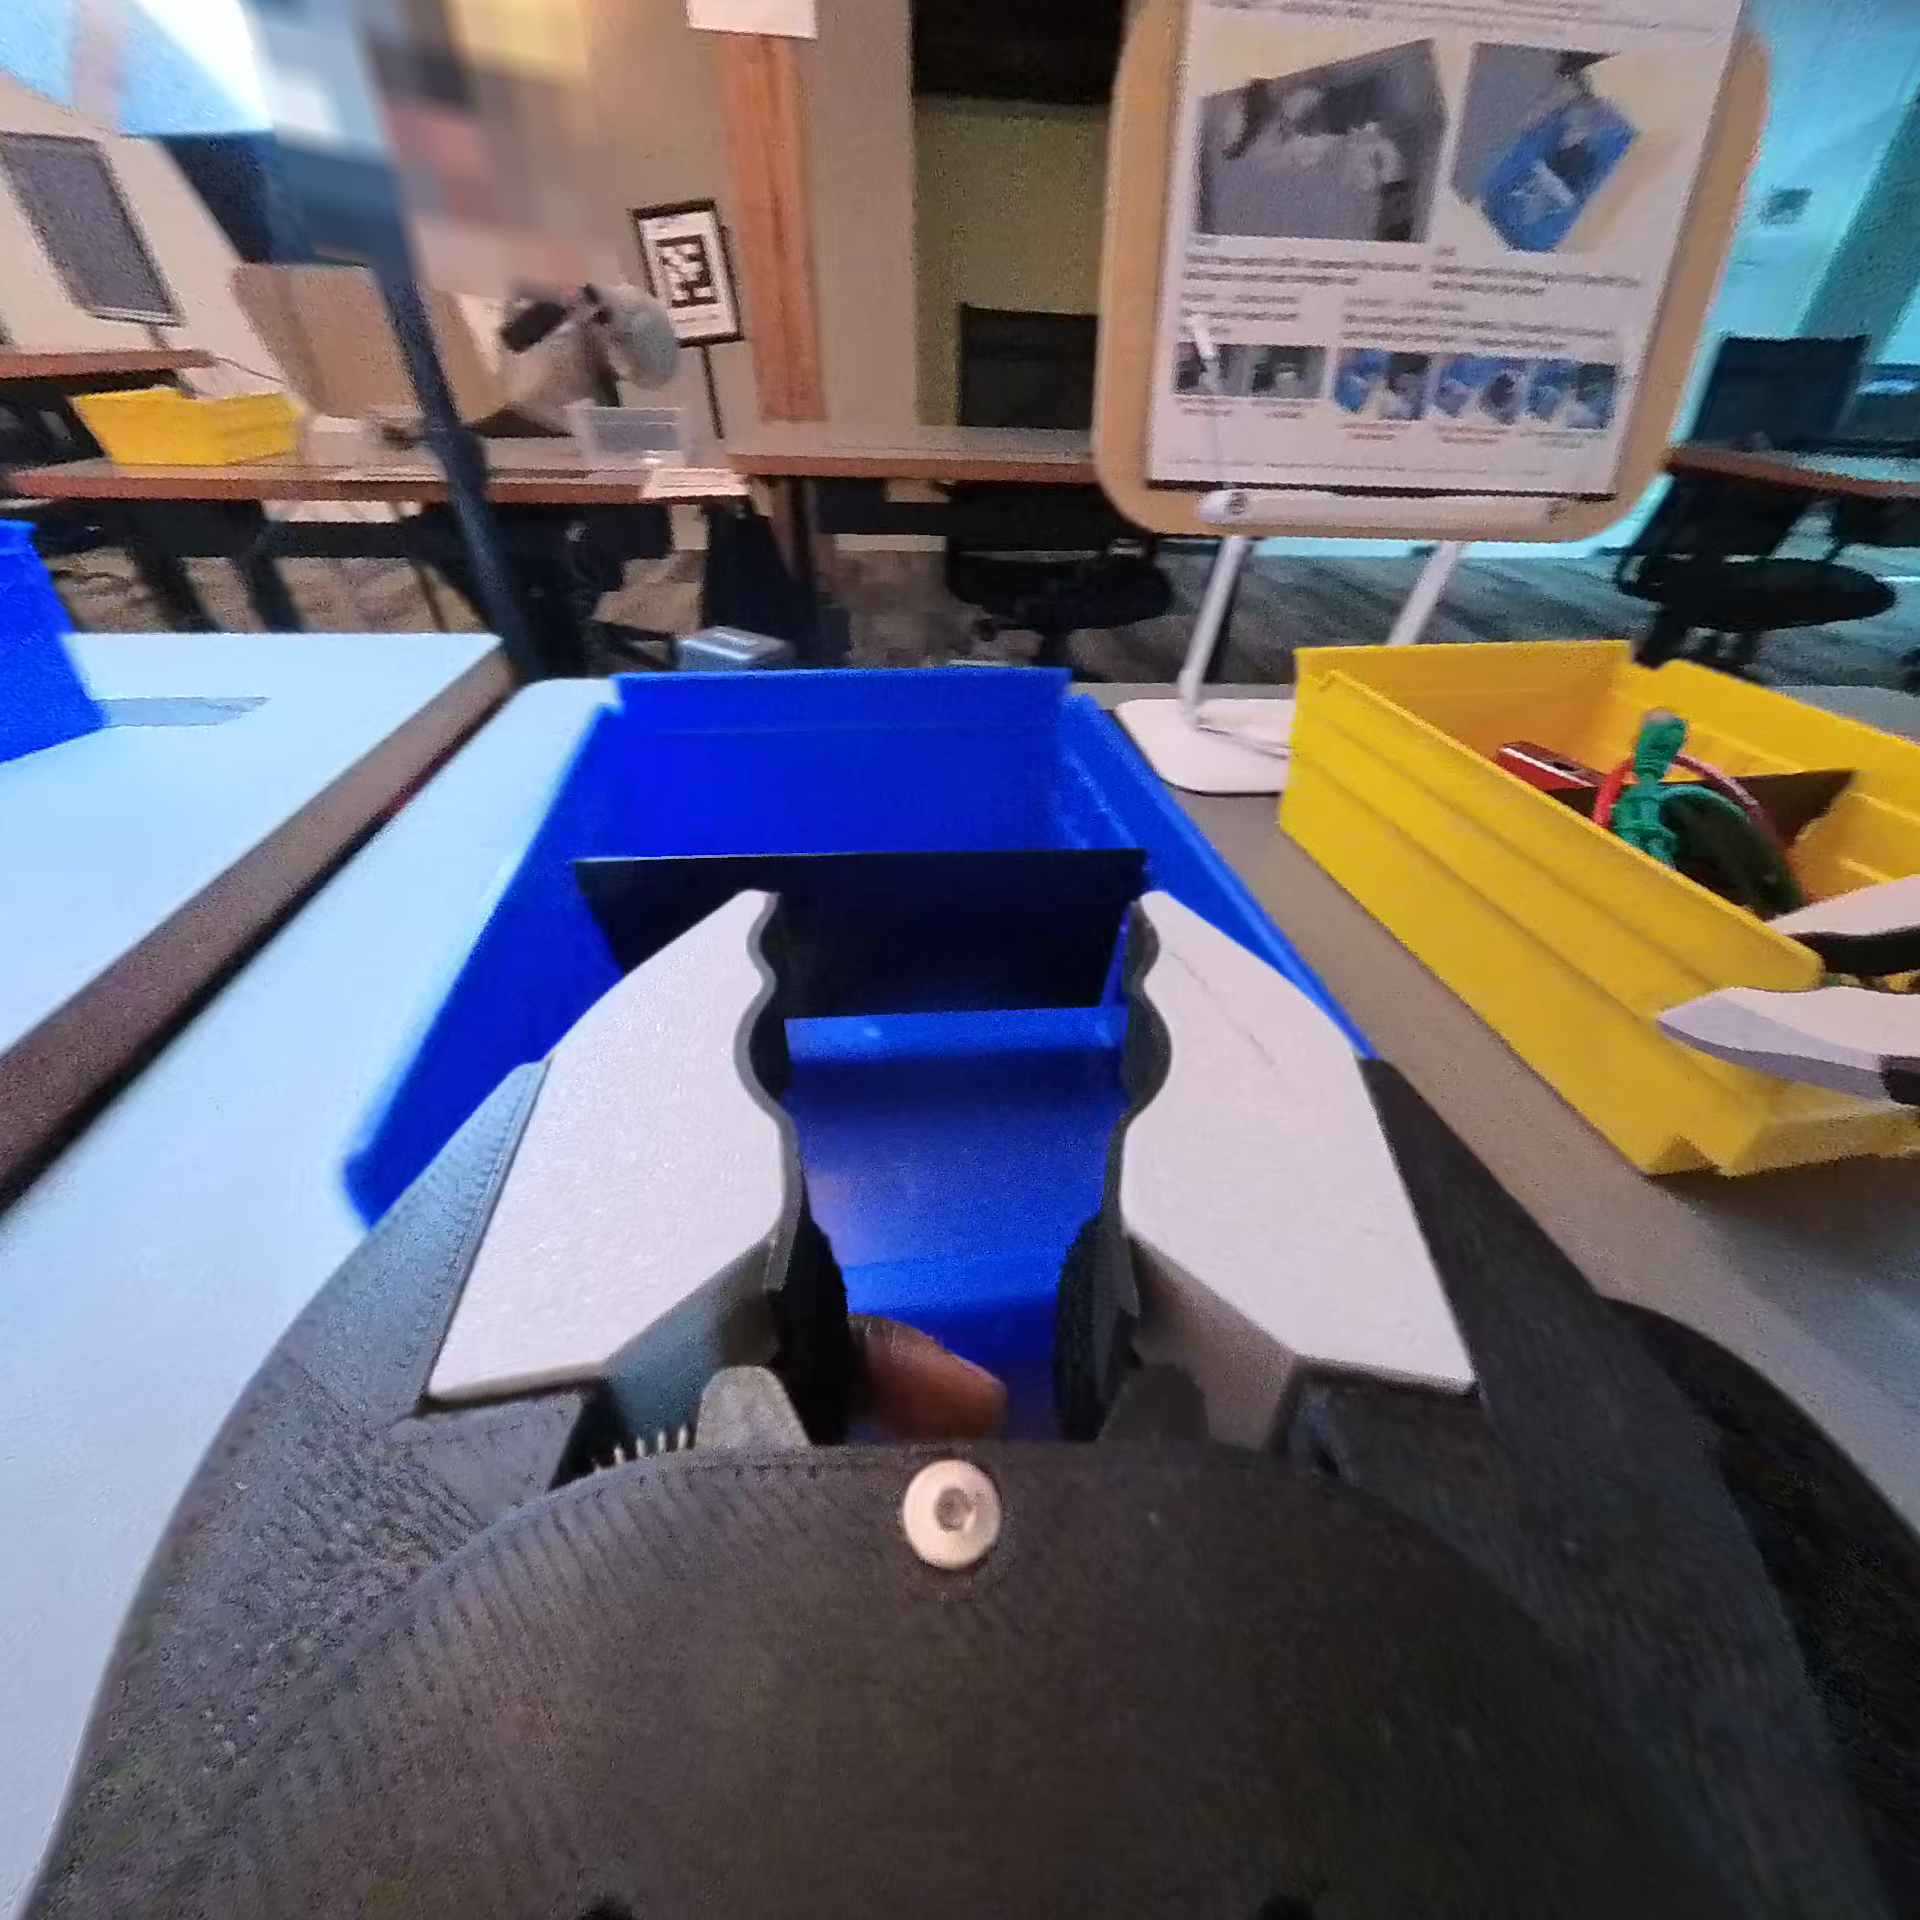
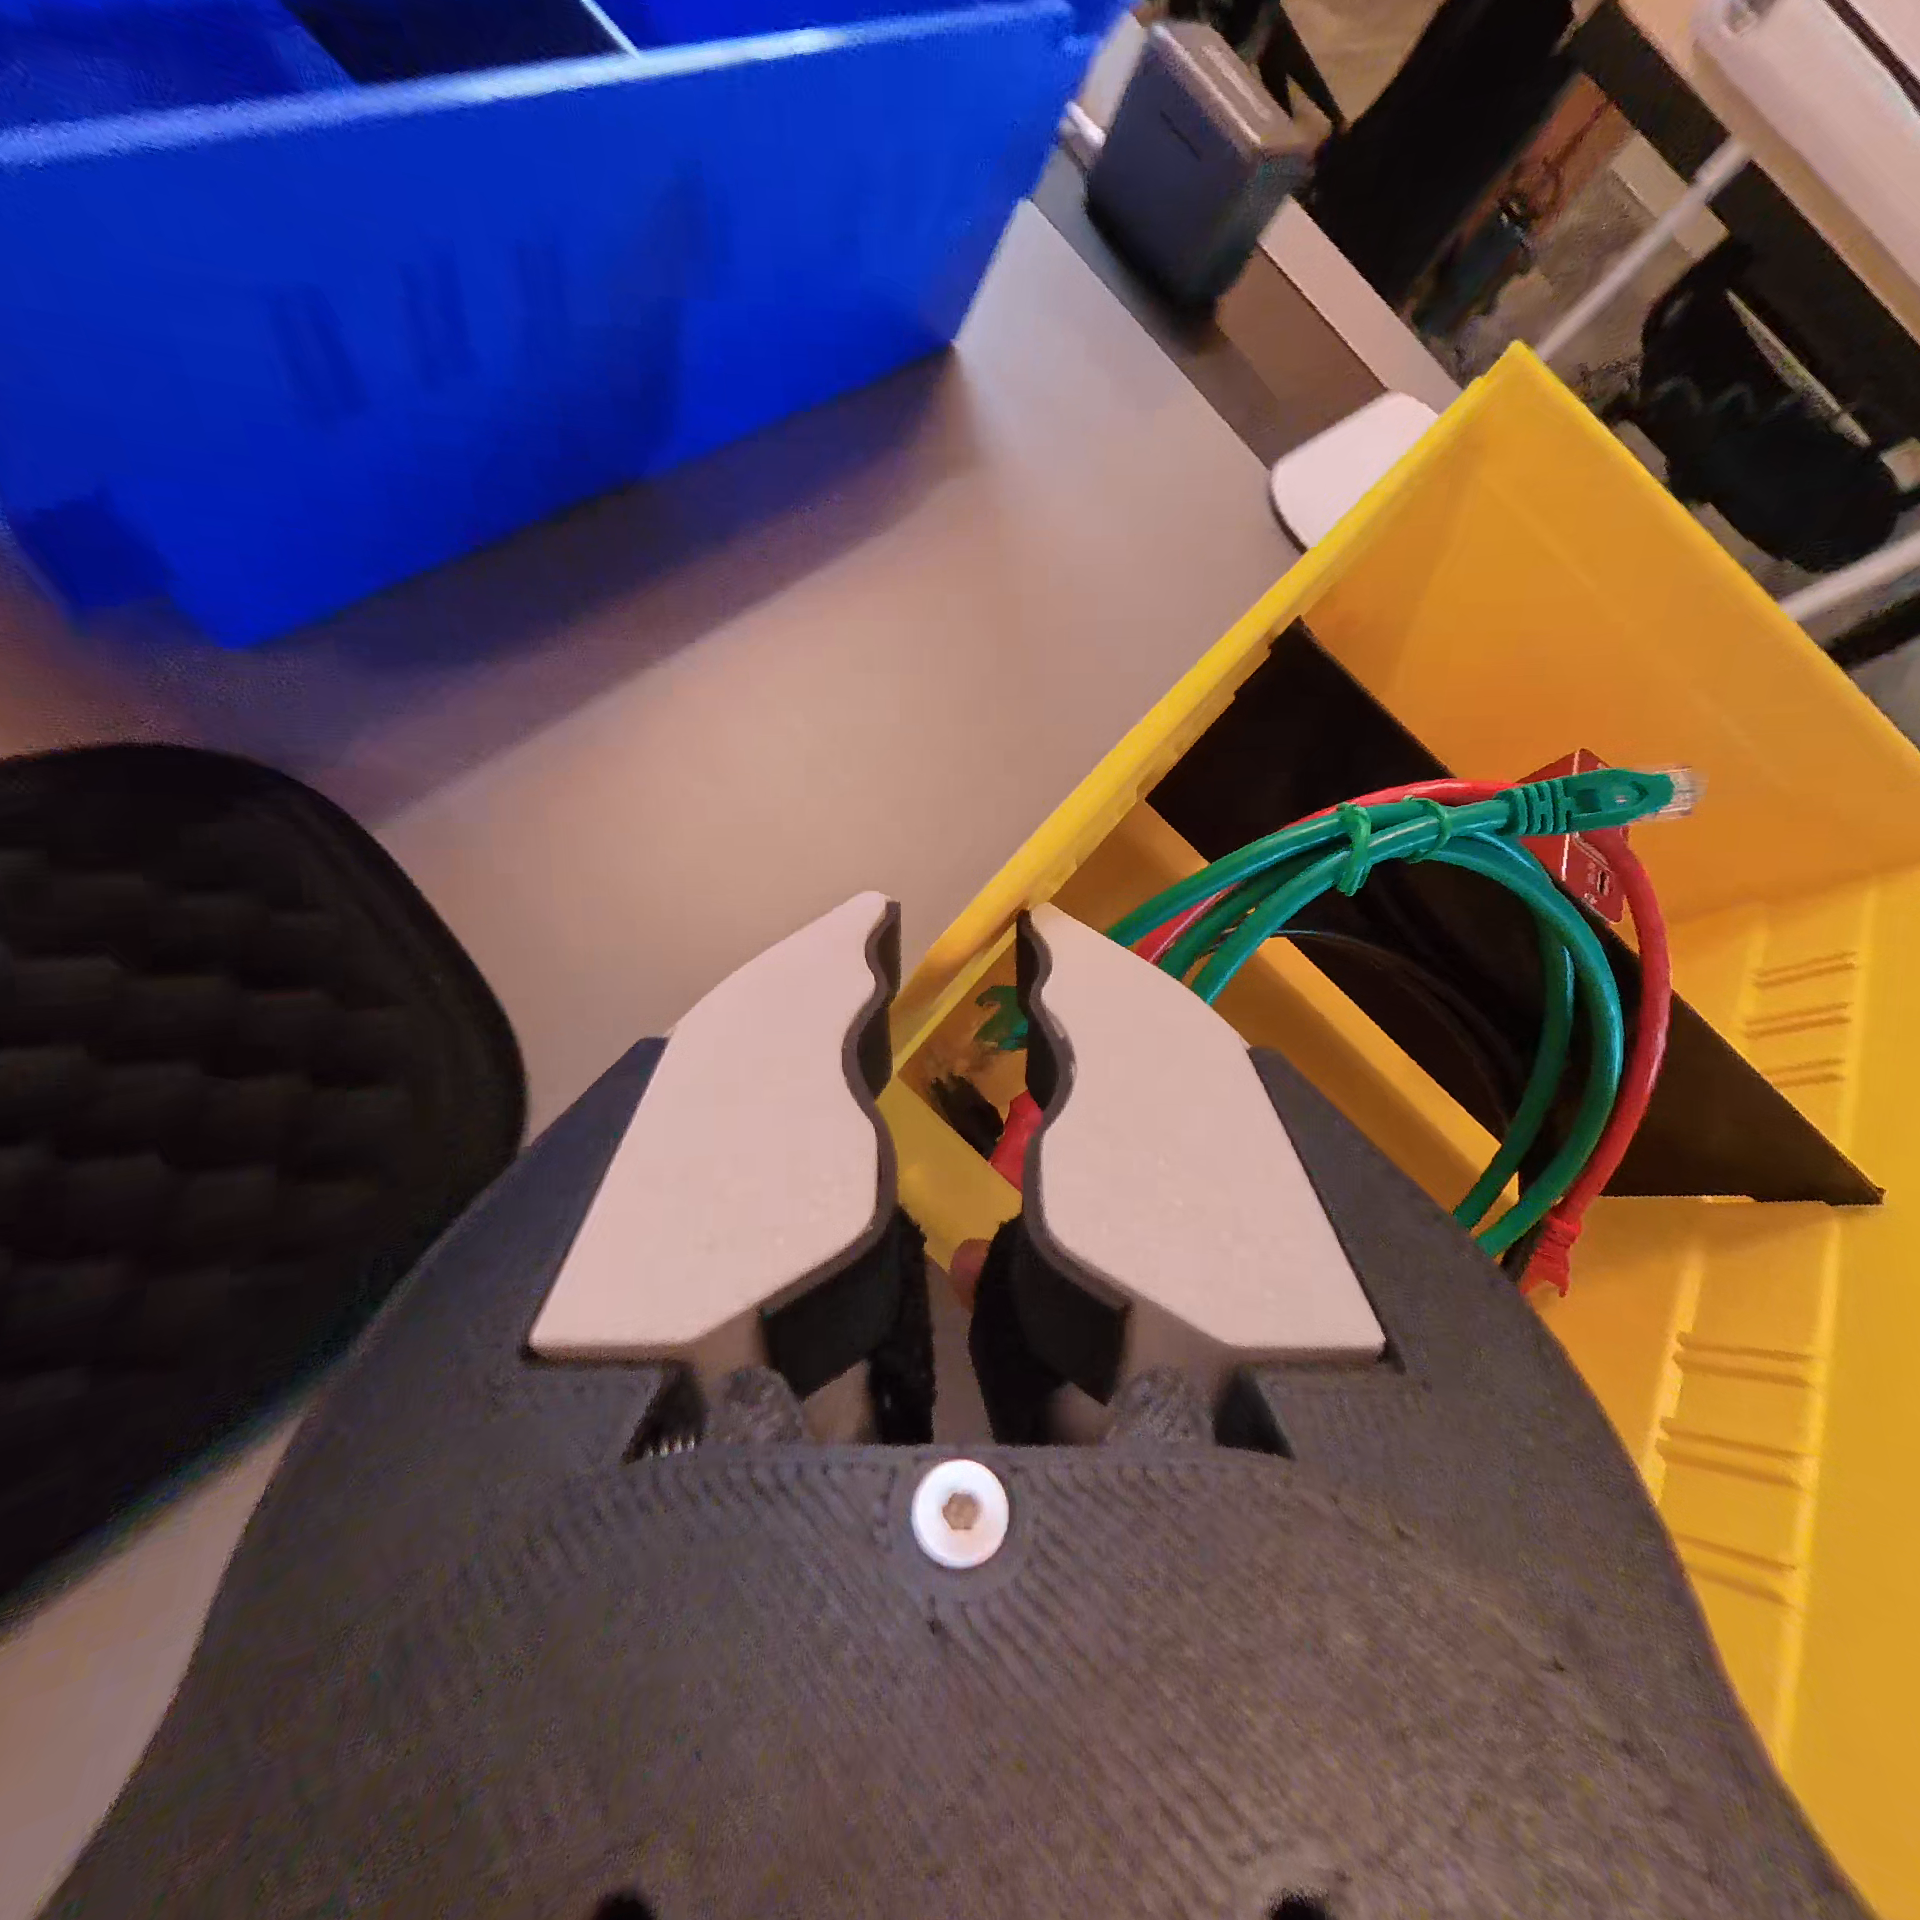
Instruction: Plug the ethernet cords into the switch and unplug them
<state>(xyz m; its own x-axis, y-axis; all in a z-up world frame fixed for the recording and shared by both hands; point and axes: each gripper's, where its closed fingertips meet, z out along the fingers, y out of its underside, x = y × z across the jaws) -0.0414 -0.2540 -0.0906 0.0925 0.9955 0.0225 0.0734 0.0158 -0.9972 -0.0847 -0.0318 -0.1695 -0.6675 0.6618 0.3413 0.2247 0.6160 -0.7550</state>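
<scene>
Right wrist view: green ethernet cord (image 2: 1496, 831) and red ethernet cord (image 2: 1647, 997) looped together in yellow bin (image 2: 1558, 540), green one tied with a small twist tie, clear plug end pointing up toward far wall. Red boxy item (image 2: 1590, 862) behind the loops, probably the switch (too hidden to confirm). Black divider (image 2: 1714, 1122) slanted across bin, cords draped over it, likely just stored that way for easy pickup. Right gripper (image 2: 956, 997) poised at bin's near rim, fingers (image 2: 748, 1122) narrowly parted, nothing gripped; bits of red and green cord visible through the gap below, not clamped. Looks like lining up for a first grab, nothing plugged yet.

Left wrist view: left gripper (image 1: 951, 935) hovering over blue bin (image 1: 499, 997), fingers wide apart, empty. Blue bin holds only a black divider plate (image 1: 862, 894) as far as visible. Yellow bin to the right on grey worktop (image 1: 1455, 1143), close beside blue bin but apart, cords bunched inside, right gripper's tips at its near wall. Instruction board on white stand (image 1: 1423, 260) behind both bins; office tables and chairs beyond (blurry).
</scene>
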